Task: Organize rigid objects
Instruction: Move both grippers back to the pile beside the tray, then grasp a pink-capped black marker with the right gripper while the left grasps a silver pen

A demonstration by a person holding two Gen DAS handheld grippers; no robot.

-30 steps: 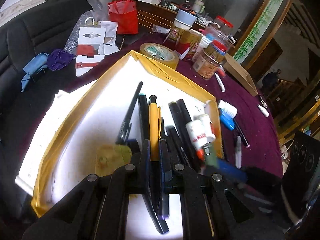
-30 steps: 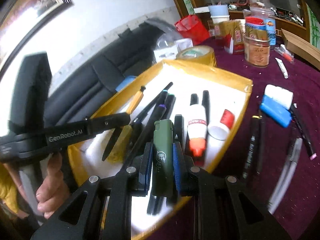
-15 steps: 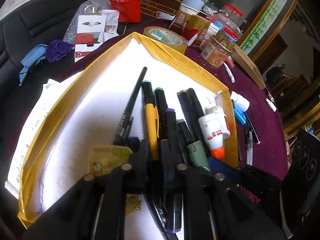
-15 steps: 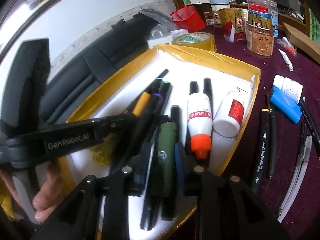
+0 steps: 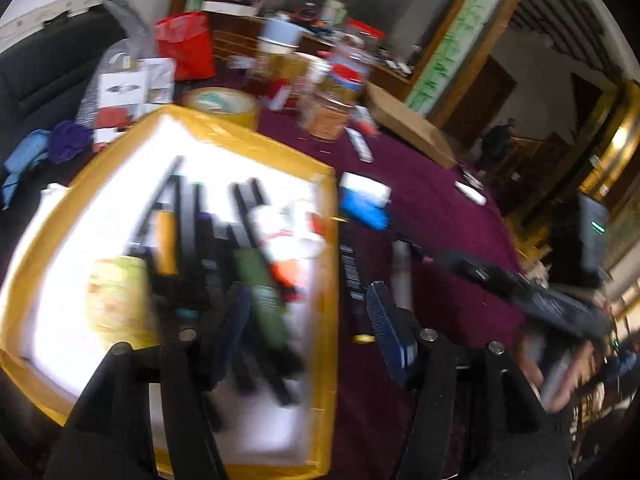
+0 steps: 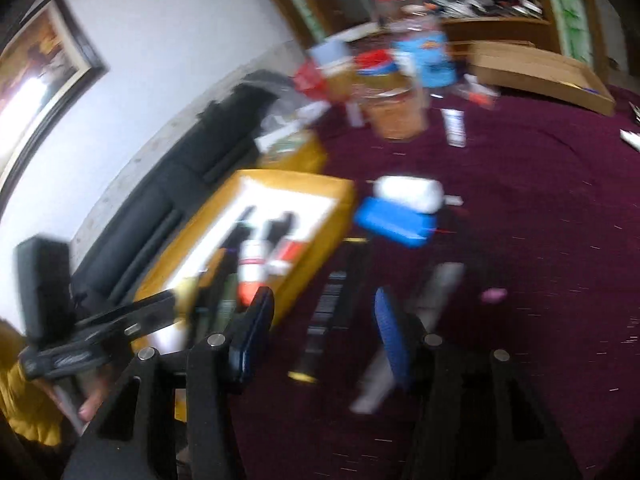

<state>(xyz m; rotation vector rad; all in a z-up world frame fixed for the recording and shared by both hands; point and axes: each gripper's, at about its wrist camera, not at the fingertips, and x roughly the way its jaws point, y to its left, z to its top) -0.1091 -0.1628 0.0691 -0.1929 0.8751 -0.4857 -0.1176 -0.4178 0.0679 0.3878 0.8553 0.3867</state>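
A yellow-rimmed white tray point(image 5: 328, 240) holds several pens, a green lighter point(image 5: 264, 300) and two white glue bottles point(image 5: 288, 232). My left gripper point(image 5: 310, 328) hangs over the tray's right rim with its jaws opening and nothing pressed between the pads. A black pen point(image 5: 352, 280) lies on the cloth just beyond. My right gripper point(image 6: 322, 336) is over the purple cloth right of the tray point(image 6: 280, 184), its jaws opening and empty. Black pens point(image 6: 332, 308) lie below it, a silver pen point(image 6: 436, 292) to the right. Both views are blurred.
A blue and white box point(image 6: 396, 220) lies on the cloth past the pens. Behind the tray stand a tape roll point(image 5: 220, 104), jars point(image 5: 328, 116), a red bag point(image 5: 186, 46) and a flat cardboard box point(image 5: 408, 124). A black sofa point(image 5: 48, 72) lies left.
The left gripper let go of a pen and the right let go of the green lighter, both now lying in the tray. Both grippers opened and swung right, toward the cloth.
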